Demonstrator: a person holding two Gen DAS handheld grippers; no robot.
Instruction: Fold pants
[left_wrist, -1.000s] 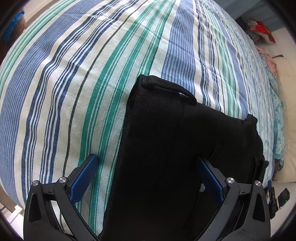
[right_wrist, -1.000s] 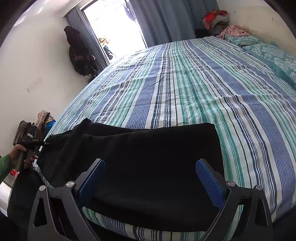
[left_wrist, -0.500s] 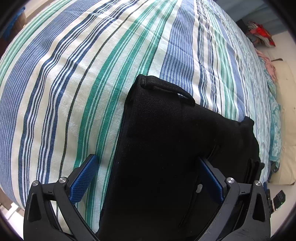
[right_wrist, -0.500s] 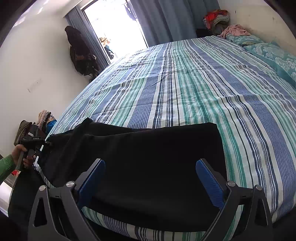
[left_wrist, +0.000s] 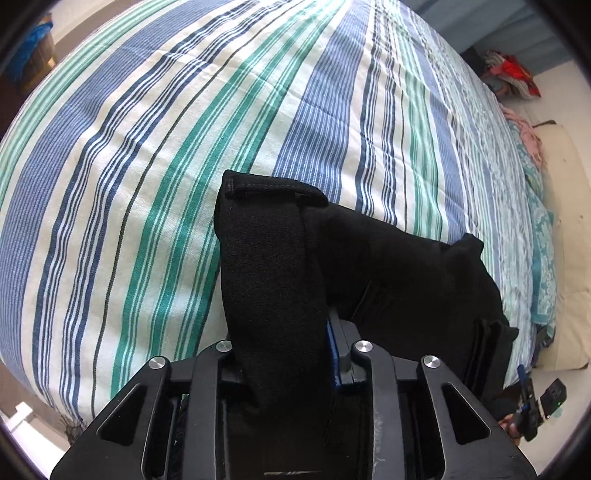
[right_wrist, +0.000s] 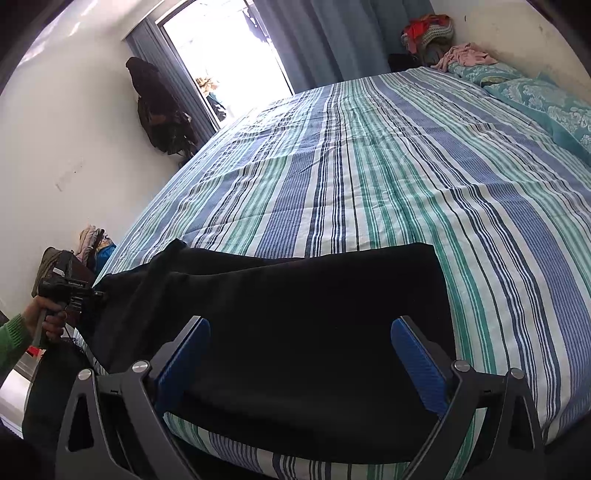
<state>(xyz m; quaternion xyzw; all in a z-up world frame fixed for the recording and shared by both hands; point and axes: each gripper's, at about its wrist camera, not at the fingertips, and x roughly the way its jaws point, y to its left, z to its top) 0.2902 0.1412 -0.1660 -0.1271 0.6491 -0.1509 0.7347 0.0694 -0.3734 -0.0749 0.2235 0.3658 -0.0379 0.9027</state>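
Note:
Black pants (right_wrist: 295, 317) lie along the near edge of a striped bed. In the left wrist view my left gripper (left_wrist: 295, 354) is shut on the pants' waistband end (left_wrist: 273, 266), which stands up bunched between the fingers. The rest of the pants (left_wrist: 413, 273) trails off to the right. In the right wrist view my right gripper (right_wrist: 299, 358) is open, its blue pads (right_wrist: 417, 362) straddling the pants' other end just above the cloth. The left gripper (right_wrist: 62, 288) shows at far left in that view, held by a hand.
The bed sheet (right_wrist: 388, 177) with blue, green and white stripes spreads wide beyond the pants. Teal pillows (right_wrist: 535, 96) lie at the far right. Clothes piles (right_wrist: 428, 33) sit in the corner. A bright doorway (right_wrist: 221, 55) and a hanging dark garment (right_wrist: 155, 103) are at the back left.
My left gripper has closed on the waistband end of the pants, bunching and lifting it. My right gripper has stayed open over the other end.

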